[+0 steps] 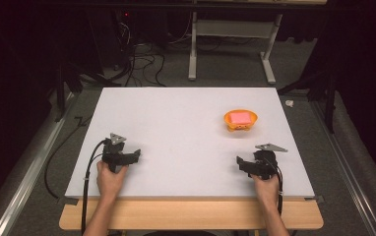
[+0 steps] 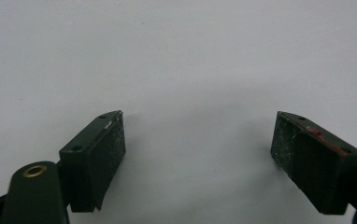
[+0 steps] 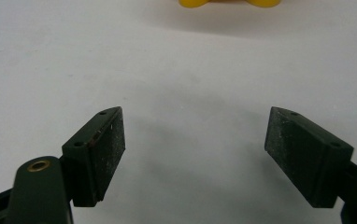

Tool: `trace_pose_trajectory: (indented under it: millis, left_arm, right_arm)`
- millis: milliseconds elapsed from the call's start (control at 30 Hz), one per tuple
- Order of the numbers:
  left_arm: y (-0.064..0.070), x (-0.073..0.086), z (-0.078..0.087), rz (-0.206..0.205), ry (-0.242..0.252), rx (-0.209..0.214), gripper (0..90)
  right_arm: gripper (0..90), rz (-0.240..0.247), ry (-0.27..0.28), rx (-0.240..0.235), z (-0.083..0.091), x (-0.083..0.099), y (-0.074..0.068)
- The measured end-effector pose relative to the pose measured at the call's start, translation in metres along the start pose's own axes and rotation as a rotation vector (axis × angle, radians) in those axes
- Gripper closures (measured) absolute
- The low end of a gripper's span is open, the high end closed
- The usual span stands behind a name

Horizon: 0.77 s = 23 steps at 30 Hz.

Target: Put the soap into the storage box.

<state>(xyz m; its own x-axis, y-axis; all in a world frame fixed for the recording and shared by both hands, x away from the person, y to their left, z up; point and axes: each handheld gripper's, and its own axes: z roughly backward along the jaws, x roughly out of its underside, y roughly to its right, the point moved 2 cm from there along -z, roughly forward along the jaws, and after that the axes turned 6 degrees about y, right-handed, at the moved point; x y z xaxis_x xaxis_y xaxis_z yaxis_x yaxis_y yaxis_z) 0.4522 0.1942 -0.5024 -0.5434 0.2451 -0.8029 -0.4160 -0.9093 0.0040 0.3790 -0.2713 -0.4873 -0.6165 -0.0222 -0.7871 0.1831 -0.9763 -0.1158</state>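
A pale grey board (image 1: 176,137) lies on a light wooden table (image 1: 191,215) whose front edge juts out below it. Grey carpet (image 1: 225,69) covers the floor around. Beyond the far edge stands a white metal frame (image 1: 233,44) on two feet — beside it a tangle of black cables (image 1: 139,61). The surroundings fall into darkness; a small red light (image 1: 126,14), perhaps on equipment, glows there.

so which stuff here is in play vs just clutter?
In play: orange bowl holding a pink block; left claw and right claw, both open and empty.
Clutter: cables and white frame on the floor beyond the table.
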Motion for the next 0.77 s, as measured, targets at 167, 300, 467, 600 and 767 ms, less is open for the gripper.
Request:
trace_pose_trajectory:
  millis: [167, 300, 467, 600, 767]
  left_arm:
    - [0.000, 0.000, 0.000, 0.000, -0.001, 0.001, 18.2]
    - [0.000, 0.000, 0.000, 0.000, 0.000, -0.001, 18.2]
    - [0.000, 0.000, 0.000, 0.000, 0.000, -0.001, 18.2]
    - [0.000, 0.000, 0.000, 0.000, 0.001, -0.001, 18.3]
    - [0.000, 0.000, 0.000, 0.000, 0.001, -0.001, 18.2]
  right_arm:
    - [20.8, 0.011, -0.012, 0.011, -0.004, 0.003, -0.002]
    - [20.5, 0.040, -0.006, 0.032, -0.006, 0.005, -0.004]
    - [19.5, 0.108, -0.011, 0.079, -0.009, 0.007, -0.011]
    - [19.5, 0.106, -0.009, 0.075, -0.009, 0.008, -0.011]
    - [19.4, 0.109, -0.010, 0.077, -0.009, 0.008, -0.011]
